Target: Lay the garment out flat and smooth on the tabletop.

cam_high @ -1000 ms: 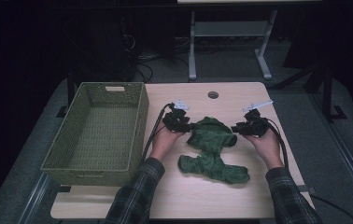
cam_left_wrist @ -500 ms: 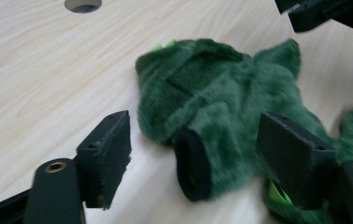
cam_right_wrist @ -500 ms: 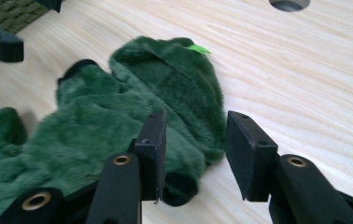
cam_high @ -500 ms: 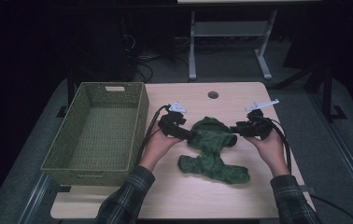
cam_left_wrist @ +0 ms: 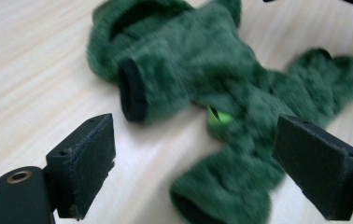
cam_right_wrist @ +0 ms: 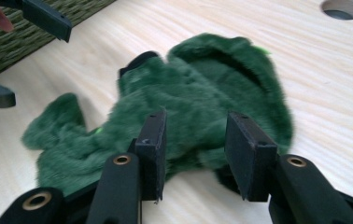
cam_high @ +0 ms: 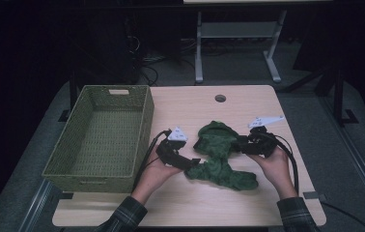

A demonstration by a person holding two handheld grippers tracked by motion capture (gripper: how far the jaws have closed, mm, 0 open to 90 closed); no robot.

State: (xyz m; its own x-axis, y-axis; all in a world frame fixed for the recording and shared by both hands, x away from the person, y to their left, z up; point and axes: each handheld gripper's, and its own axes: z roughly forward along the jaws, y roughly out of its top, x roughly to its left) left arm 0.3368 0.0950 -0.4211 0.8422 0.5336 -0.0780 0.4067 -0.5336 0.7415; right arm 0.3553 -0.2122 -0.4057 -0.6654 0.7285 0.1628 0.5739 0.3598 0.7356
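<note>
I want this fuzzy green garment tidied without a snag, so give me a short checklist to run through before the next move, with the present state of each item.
1. Left gripper free of the fuzzy green garment: ok. Its jaws have just been opening and now stand wide, nothing pressed between them.
2. Right gripper has a firm hold: cannot tell. Its jaws straddle the garment's edge, but pad contact is unclear.
3. Garment fully on the pale wooden table: ok, nothing hangs over an edge.
4. Garment lying flat: not ok, it is bunched, one black-cuffed sleeve sticking out.
5. Woven green basket ready to receive: ok, empty and beside the left gripper.
</note>
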